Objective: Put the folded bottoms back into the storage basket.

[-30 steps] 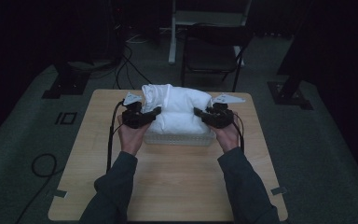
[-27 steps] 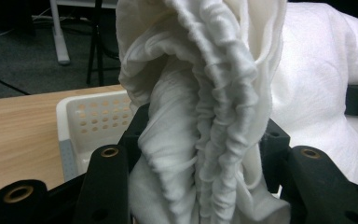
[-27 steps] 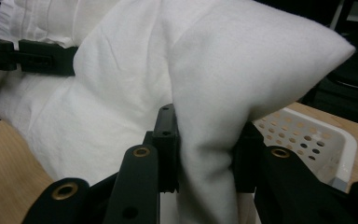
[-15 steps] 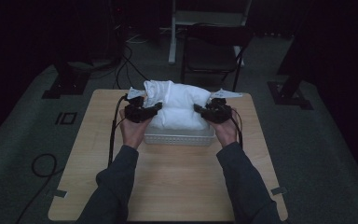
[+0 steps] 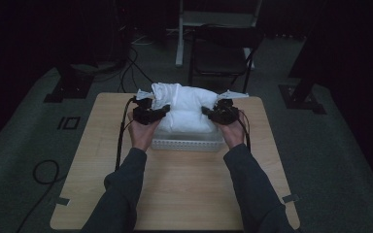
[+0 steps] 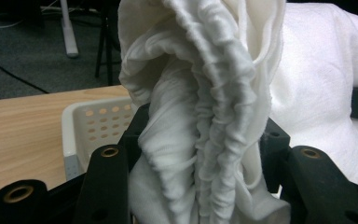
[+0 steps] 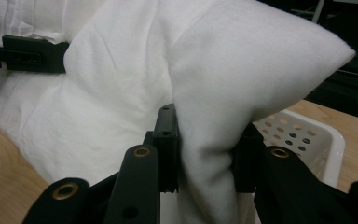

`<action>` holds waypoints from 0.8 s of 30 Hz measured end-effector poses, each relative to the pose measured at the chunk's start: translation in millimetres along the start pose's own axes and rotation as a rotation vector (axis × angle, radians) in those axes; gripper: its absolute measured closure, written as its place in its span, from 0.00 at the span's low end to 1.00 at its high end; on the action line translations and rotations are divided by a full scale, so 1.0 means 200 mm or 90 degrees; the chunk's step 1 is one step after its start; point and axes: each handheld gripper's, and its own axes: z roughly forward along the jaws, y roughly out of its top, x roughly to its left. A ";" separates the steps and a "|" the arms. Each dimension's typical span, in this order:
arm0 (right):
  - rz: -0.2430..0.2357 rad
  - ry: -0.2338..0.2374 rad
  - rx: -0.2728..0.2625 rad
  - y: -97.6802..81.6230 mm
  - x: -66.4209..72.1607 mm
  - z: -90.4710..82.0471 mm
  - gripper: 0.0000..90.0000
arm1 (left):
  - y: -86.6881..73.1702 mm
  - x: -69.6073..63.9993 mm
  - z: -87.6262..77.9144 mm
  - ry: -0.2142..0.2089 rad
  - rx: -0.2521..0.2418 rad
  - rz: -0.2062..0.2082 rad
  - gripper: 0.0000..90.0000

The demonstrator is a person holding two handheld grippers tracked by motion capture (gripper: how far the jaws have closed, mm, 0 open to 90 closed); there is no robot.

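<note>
Both tongs clamped on a soft white bundle over a perforated basket

Nearest, the person's forearms reach across the wooden surface (image 5: 175,189) to the left tongs (image 5: 149,112) and right tongs (image 5: 222,113), each closed on one end of a white cloth bundle (image 5: 187,109) that sits in and bulges above a white perforated basket (image 5: 187,143); in the left gripper view the jaws pinch a gathered, ruffled edge of cloth (image 6: 205,140), and in the right gripper view they squeeze a plump padded corner (image 7: 209,154). It looks light, limp and compressible, likely to sag between the two holds and not at all fragile. Thick gathered folds or corners give the surest purchase; a thin single layer could slip free. Beyond stand a dark chair (image 5: 223,53) and floor cables (image 5: 136,73).
</note>
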 end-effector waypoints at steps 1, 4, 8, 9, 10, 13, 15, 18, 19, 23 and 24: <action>0.000 -0.003 0.004 -0.01 -0.01 0.02 0.78 | -0.01 0.01 0.02 0.003 0.003 -0.002 0.58; -0.002 -0.009 0.010 -0.01 -0.01 0.04 0.78 | -0.01 0.01 0.04 0.006 0.007 -0.002 0.58; -0.006 -0.017 0.019 -0.02 -0.02 0.06 0.78 | -0.03 0.02 0.07 0.011 0.012 -0.004 0.58; -0.003 -0.018 0.021 -0.03 -0.02 0.07 0.78 | -0.03 0.02 0.08 0.013 0.013 -0.005 0.58; -0.002 -0.019 0.023 -0.03 -0.02 0.07 0.78 | -0.03 0.02 0.09 0.014 0.014 -0.006 0.58; -0.004 -0.026 0.030 -0.04 -0.03 0.10 0.78 | -0.06 0.03 0.12 0.017 0.022 -0.007 0.58; -0.006 -0.027 0.033 -0.05 -0.04 0.11 0.78 | -0.06 0.03 0.13 0.018 0.023 -0.006 0.58; -0.002 -0.028 0.037 -0.06 -0.05 0.12 0.78 | -0.07 0.03 0.16 0.021 0.029 -0.006 0.58; -0.001 -0.029 0.038 -0.07 -0.06 0.12 0.78 | -0.07 0.03 0.16 0.021 0.031 -0.007 0.58; 0.001 -0.031 0.043 -0.08 -0.06 0.14 0.78 | -0.09 0.03 0.19 0.022 0.044 0.004 0.58; 0.001 -0.034 0.048 -0.09 -0.07 0.15 0.78 | -0.09 0.03 0.20 0.022 0.046 0.004 0.59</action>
